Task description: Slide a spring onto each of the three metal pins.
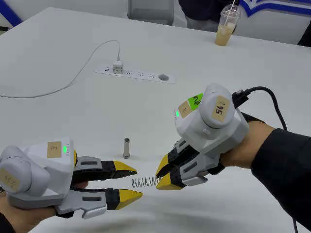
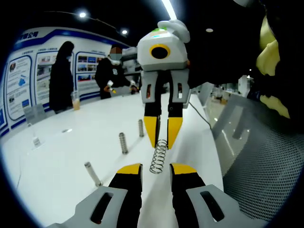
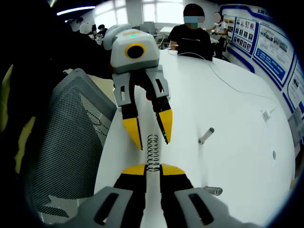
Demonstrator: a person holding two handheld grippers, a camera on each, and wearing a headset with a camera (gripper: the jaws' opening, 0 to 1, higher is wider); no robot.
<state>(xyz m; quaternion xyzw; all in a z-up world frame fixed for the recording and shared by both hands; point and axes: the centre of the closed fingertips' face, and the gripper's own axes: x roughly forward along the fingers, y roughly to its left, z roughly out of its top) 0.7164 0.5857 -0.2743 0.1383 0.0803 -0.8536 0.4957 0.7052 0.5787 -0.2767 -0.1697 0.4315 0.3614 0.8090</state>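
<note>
Two grippers meet low over my white table (image 1: 58,43). The right gripper (image 1: 163,179), centre-right in the head view, pinches one end of the spring (image 1: 145,182). The left gripper (image 1: 136,183), lower left, stands spread, and I see the spring's free end between its tips. Power strip (image 1: 136,74), upper centre. Clear cup (image 1: 227,26), top right, holds pale drink and a straw. Bare metal pin (image 1: 126,147), upright, just above the spring.

In the head view, the spring's (image 1: 145,182) right end was lost between the right gripper's (image 1: 156,180) yellow tips. The hand (image 1: 22,218) holding the left gripper (image 1: 138,183) was cut off at the bottom-left corner. At the table's (image 1: 58,39) far edge the cup's (image 1: 226,26) straw ran off the top, and the white cable (image 1: 24,96) left at the left side.
</note>
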